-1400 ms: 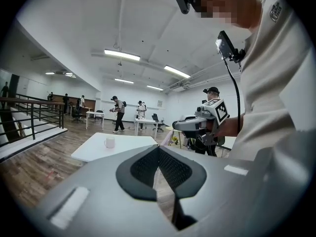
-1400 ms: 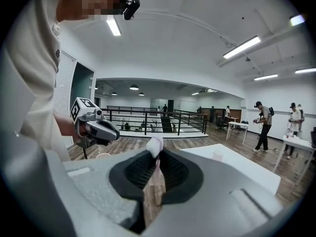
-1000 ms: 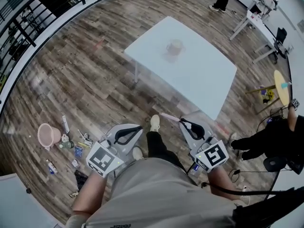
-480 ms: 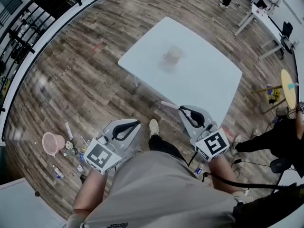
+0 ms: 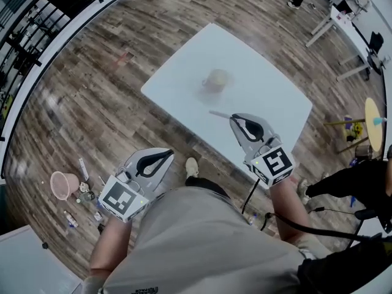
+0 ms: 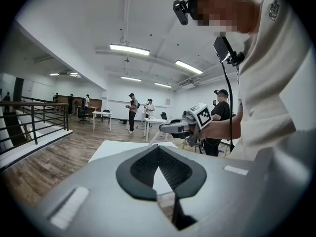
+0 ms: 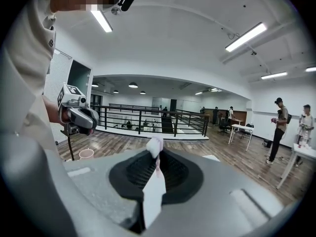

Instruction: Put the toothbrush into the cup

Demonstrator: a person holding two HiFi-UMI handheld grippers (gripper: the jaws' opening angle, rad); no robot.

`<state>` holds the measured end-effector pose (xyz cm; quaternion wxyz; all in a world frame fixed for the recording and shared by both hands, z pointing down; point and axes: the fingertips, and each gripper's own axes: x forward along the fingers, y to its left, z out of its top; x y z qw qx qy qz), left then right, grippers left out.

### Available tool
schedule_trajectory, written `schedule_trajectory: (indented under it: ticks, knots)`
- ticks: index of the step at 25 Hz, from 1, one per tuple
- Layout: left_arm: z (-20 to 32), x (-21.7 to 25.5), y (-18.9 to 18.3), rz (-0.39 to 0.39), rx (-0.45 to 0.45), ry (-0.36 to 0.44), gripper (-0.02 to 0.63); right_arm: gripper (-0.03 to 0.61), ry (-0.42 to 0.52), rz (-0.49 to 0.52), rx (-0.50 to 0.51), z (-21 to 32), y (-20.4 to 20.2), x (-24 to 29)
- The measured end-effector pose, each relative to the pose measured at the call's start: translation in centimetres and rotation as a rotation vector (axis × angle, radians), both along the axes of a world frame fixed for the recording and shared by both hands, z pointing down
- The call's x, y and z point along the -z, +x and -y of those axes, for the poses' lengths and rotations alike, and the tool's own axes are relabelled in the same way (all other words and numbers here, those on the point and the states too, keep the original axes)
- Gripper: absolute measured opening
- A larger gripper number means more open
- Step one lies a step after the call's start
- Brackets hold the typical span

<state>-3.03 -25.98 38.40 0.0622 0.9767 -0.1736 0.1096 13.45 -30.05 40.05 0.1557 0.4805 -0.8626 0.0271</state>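
Toothbrush (image 7: 153, 181), slim and white, clamped in ribbed black right tongs (image 7: 157, 154); left tongs (image 6: 159, 148) together, empty.

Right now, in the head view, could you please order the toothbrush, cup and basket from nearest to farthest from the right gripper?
1. toothbrush: clamped in the right gripper, sticking out to its left.
2. cup: on the table, ahead of the gripper.
3. basket: on the floor, far left.
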Motion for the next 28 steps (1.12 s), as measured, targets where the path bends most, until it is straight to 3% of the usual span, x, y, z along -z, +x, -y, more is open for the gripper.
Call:
schedule_trajectory:
  ticks: [14, 28]
  knots:
    - [4.5, -0.1, 3.5, 0.028, 0.067, -0.033, 0.006, 0.025, -0.065, -0.021, -0.031, 10.7, 7.6, -4.5]
    - [7.4, -1.1, 4.9, 0.070, 0.105, -0.089, 0.006, 0.025, -0.183, 0.016, -0.019, 18.1, 9.8, -10.6]
